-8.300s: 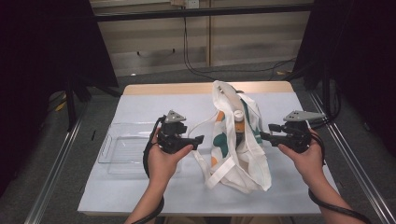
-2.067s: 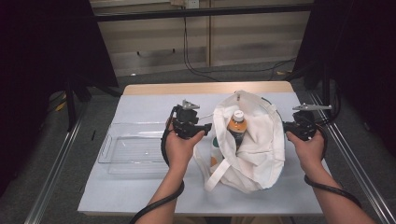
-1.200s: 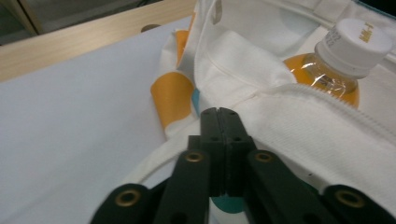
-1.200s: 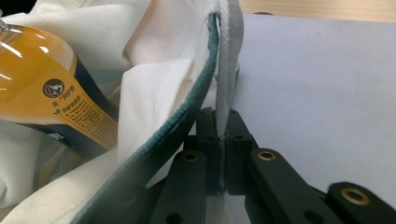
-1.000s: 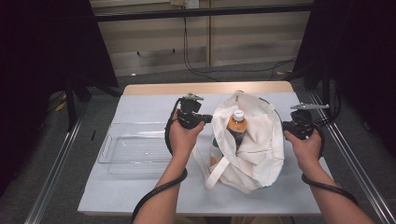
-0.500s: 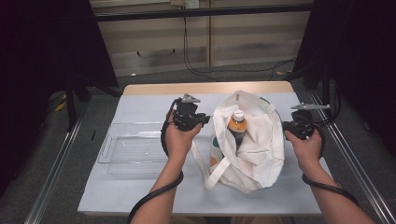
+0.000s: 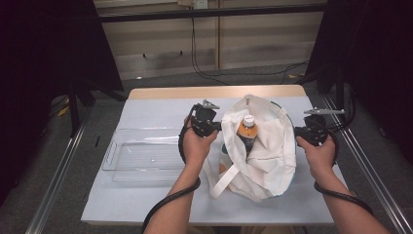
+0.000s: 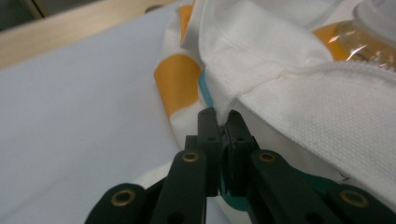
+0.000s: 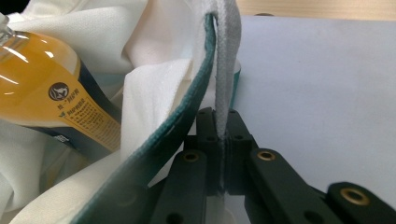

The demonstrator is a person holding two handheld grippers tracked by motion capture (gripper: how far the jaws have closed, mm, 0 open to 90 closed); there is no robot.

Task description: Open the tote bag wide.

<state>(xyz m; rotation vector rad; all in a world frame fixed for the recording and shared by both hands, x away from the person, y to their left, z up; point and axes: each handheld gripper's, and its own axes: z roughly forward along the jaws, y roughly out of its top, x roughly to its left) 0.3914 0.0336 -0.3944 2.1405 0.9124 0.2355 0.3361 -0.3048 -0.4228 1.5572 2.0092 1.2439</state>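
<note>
A white cloth bag (image 7: 265,163) with orange and teal patches stands open on the table. An orange-drink bottle (image 7: 246,134) with a white cap stands upright inside it. My left gripper (image 7: 221,127) is at the bag's left rim. In the left gripper view its jaws (image 8: 223,122) have just been closing and pinch the rim's white hem (image 8: 280,74). My right gripper (image 7: 296,131) holds the opposite rim. In the right gripper view the jaws (image 9: 219,116) are shut on the teal-edged strap (image 9: 222,56), with the bottle (image 9: 46,88) to their left.
A clear plastic tray (image 7: 146,156) lies on the white table cover (image 7: 146,204) left of the bag. Metal rails (image 7: 53,175) run along both table sides. Dark curtains and cables stand behind the table's far wooden edge (image 7: 214,91).
The left gripper eased a little away from the bag and has come back right onto its left rim. The right gripper and the bottle have stayed put.
</note>
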